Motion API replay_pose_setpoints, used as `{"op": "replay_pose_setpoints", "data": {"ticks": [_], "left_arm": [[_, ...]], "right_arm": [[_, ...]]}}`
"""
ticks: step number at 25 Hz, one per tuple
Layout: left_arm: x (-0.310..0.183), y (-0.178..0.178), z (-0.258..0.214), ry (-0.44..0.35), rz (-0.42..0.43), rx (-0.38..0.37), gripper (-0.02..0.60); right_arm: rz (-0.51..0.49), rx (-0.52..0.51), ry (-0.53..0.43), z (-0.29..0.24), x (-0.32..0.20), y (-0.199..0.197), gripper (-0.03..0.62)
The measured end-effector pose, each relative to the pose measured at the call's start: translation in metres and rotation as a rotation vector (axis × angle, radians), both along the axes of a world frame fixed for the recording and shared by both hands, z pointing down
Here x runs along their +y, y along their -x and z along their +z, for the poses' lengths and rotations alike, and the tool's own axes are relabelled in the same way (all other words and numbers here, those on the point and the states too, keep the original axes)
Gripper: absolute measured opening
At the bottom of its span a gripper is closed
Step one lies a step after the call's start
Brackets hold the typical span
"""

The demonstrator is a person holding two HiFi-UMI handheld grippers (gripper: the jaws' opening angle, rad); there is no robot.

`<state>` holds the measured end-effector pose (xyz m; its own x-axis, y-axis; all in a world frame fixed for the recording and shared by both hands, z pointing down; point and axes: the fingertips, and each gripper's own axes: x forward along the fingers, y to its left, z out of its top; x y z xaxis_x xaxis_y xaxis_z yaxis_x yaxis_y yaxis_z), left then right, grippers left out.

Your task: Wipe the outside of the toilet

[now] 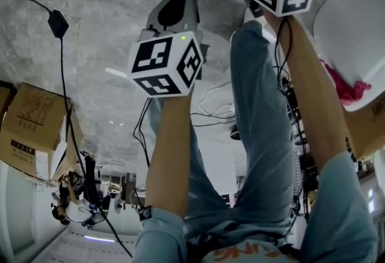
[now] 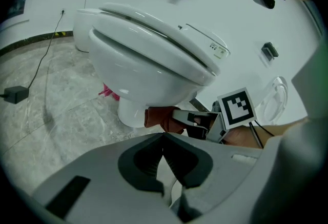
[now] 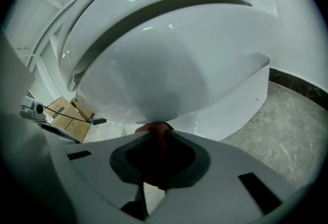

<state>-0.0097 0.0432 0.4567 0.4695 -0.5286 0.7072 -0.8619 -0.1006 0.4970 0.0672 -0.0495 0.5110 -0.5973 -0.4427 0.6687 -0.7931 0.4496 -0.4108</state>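
Wiping in hand: cloth against the underside of the bowl.
Right tool (image 3: pixel 158 135) is clamped on a rust-red cloth (image 2: pixel 160 118), set against the low front curve of the white ceramic toilet (image 2: pixel 148 69), which stands on the grey marbled floor (image 2: pixel 56 115). Left tool (image 2: pixel 164 137) is closed on nothing, near side, well apart from the bowl. Next, likely: drag along the curve towards the pedestal, keeping pressure. Small seat label (image 2: pixel 218 52) and the printing on the brown cardboard boxes (image 1: pixel 30 126) are too small to read.

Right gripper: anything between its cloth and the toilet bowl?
Nothing visible. The right gripper is shut on the red cloth, which appears to sit right against the underside of the bowl. The left gripper is shut, empty and off to the side.
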Motion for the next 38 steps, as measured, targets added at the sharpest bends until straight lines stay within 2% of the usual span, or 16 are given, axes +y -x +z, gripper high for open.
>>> {"op": "replay_pose_setpoints", "data": {"ticks": [2,6,9,12,19,23,28,32,35,38], "left_arm": [[-0.009,-0.011,-0.004,-0.004,-0.017,0.008,-0.005],[-0.025,-0.043,-0.007,-0.019,0.039,0.003,-0.005],[-0.034,-0.051,-0.001,-0.008,0.033,-0.014,-0.005],[-0.039,-0.065,0.000,-0.002,-0.008,0.016,-0.005],[-0.048,-0.101,0.009,0.005,-0.065,0.012,-0.005],[-0.067,-0.127,-0.008,-0.029,-0.064,0.052,-0.005],[-0.075,-0.166,-0.056,-0.040,0.041,0.128,-0.005],[-0.077,-0.187,-0.115,-0.089,0.102,0.169,-0.005],[-0.089,-0.181,-0.167,-0.154,0.129,0.218,-0.005],[-0.101,-0.154,-0.227,-0.255,0.137,0.245,-0.005]], "right_arm": [[0.006,-0.003,0.008,0.002,-0.008,-0.012,0.040],[-0.005,-0.004,0.033,0.003,-0.021,-0.041,0.041],[-0.010,0.001,0.041,0.007,-0.034,-0.063,0.040],[0.030,-0.008,0.050,0.010,-0.051,-0.091,0.040],[0.151,-0.089,0.060,0.011,-0.094,-0.138,0.040],[0.208,-0.140,0.086,-0.003,-0.114,-0.158,0.040],[0.165,-0.050,0.110,-0.039,-0.093,-0.185,0.040],[0.188,-0.012,0.091,-0.090,-0.062,-0.208,0.040],[0.241,-0.024,0.054,-0.143,-0.058,-0.212,0.040],[0.276,-0.059,-0.020,-0.206,-0.056,-0.197,0.040]]}}
